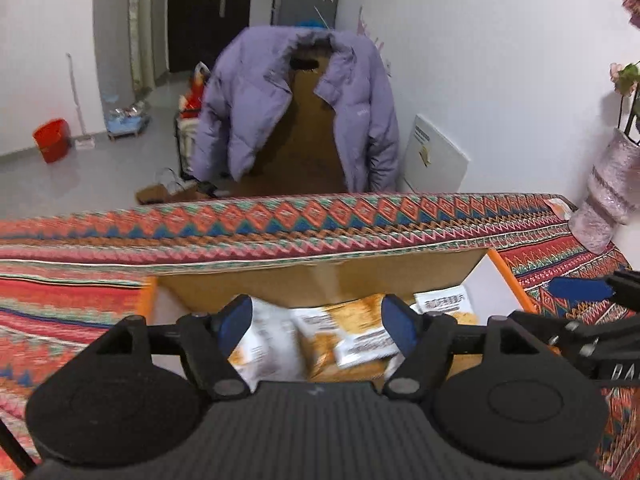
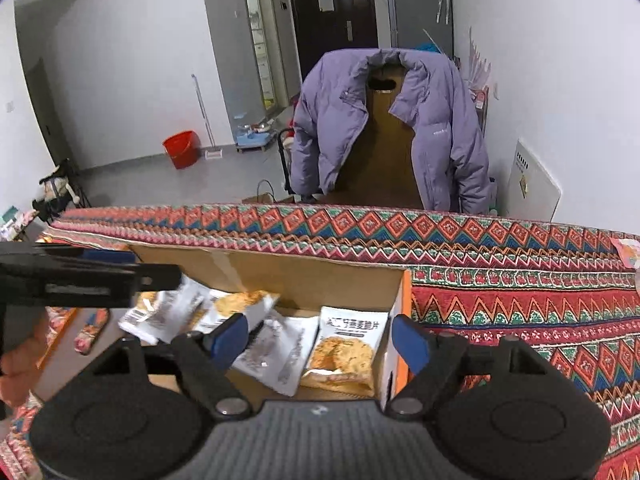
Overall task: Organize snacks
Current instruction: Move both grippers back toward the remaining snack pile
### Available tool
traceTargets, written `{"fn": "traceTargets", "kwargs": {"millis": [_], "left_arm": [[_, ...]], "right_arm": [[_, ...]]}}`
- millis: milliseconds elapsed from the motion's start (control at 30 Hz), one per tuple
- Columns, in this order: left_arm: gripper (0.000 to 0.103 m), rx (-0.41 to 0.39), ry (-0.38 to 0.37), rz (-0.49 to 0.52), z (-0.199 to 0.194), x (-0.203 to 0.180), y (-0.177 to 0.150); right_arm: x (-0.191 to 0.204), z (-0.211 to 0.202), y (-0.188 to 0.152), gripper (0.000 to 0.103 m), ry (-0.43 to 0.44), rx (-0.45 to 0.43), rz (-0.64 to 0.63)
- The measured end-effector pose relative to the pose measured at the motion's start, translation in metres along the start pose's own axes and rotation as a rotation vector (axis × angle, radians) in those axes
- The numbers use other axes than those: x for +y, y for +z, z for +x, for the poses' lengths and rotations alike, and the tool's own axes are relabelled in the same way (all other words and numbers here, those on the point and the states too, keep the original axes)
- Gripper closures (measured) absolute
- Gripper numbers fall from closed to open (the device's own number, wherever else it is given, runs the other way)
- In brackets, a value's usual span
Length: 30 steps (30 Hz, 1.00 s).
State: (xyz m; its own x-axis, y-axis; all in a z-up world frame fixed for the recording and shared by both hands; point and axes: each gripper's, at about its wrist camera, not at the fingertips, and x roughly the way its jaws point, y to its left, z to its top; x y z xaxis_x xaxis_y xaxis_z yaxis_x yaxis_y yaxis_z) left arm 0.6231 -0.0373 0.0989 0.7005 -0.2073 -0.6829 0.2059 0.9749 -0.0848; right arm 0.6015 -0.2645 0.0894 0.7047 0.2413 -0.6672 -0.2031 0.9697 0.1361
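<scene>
The left gripper [image 1: 316,322] is held with its blue-padded jaws spread wide and nothing between them, poised over the open cardboard box [image 1: 320,276]. The right gripper [image 2: 320,340] is likewise seen parted and empty, set over the right end of the same box, its right finger [image 2: 410,344] lying outside the orange-edged box wall [image 2: 404,320]. In the right wrist view the left gripper is seen from the side at the left edge, over the left part of the box.

Inside the box, several snack packets are seen lying loosely on the bottom, overlapping one another. One packet printed with a cracker picture [image 2: 346,350] lies face up just beside the right wall; a white packet [image 2: 280,354] lies touching it on the left, and further packets [image 2: 180,312] are piled toward the left. In the left wrist view the packets [image 1: 344,336] are blurred.

The box rests on a table covered by a red patterned cloth [image 1: 280,220]. A pink glittered vase [image 1: 608,188] stands on the table's far right corner.

Beyond the table, a purple puffer jacket [image 1: 296,100] is draped over a tall brown object. A white panel [image 1: 436,156] is leaned against the right wall. Farther off, a red bucket [image 1: 52,140] stands on the grey floor, and a dark door [image 2: 332,8] is seen at the back.
</scene>
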Motion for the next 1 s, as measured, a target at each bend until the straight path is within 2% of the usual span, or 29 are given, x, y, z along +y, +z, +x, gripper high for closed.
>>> {"fn": "traceTargets", "kwargs": {"millis": [133, 367, 467, 667, 733, 867, 1000], "left_arm": [[0.027, -0.049, 0.033, 0.012, -0.059, 0.015, -0.019], [0.022, -0.152, 0.047, 0.006, -0.166, 0.032, -0.091], [0.021, -0.196, 0.068, 0.012, -0.205, 0.037, -0.131], [0.017, -0.276, 0.102, 0.006, -0.266, 0.034, -0.217], [0.017, -0.301, 0.105, 0.001, -0.283, 0.028, -0.247], [0.017, -0.315, 0.113, -0.042, -0.309, 0.015, -0.296], [0.016, -0.291, 0.120, -0.072, -0.325, 0.007, -0.335]], "right_arm": [[0.013, -0.041, -0.011, 0.024, 0.012, -0.037, -0.011], [0.031, -0.122, -0.061, 0.019, 0.039, -0.118, -0.018], [0.040, -0.156, -0.096, 0.016, 0.029, -0.164, -0.046], [0.064, -0.220, -0.176, 0.013, -0.063, -0.262, -0.160], [0.072, -0.240, -0.205, 0.006, -0.073, -0.290, -0.174], [0.086, -0.268, -0.254, 0.005, -0.073, -0.307, -0.191], [0.098, -0.290, -0.301, 0.004, -0.073, -0.323, -0.133]]}}
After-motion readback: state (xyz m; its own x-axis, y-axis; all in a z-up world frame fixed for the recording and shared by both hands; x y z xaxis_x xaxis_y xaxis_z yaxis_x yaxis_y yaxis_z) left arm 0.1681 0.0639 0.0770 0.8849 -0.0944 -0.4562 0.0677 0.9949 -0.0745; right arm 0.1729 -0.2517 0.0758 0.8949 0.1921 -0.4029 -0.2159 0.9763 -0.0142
